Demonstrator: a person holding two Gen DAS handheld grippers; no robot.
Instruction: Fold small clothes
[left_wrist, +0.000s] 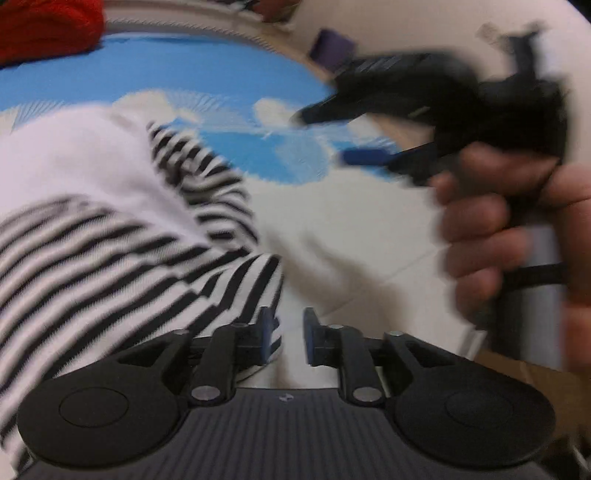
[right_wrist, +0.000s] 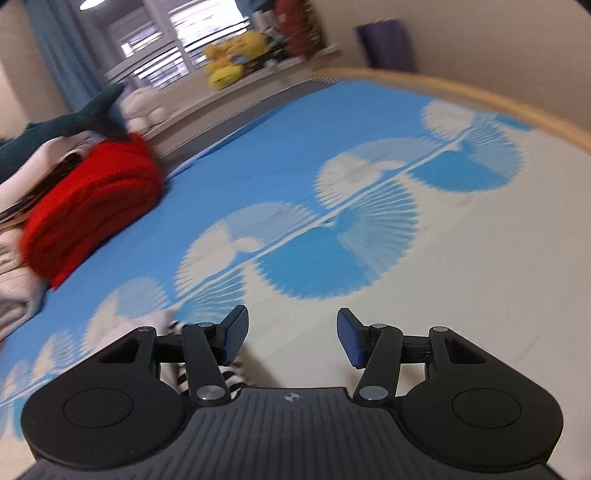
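On the blue-and-white fan-patterned mat, I work two handheld grippers over one small black-and-white striped garment. My left gripper hangs with a narrow gap between its blue pads, and nothing is pinched there: the striped cloth lies just beside and behind the left-hand pad, its hem running up against that finger, while pale mat shows through the gap itself. The garment spreads across the left half of the left wrist view, partly turned over so that a plain white panel shows above the stripes.

My right gripper is spread moderately wide and empty, with bare mat between its fingers; a corner of the same striped cloth peeks out under its left-hand linkage. In the left wrist view that gripper appears blurred at the upper right, my right hand wrapped around its handle.

No basket or box is in view. One folded red garment lies at the mat's edge against a pile of pale clothes. Beyond them are one dark shark plush, one yellow plush toy on the window ledge, and one purple container by the wall.
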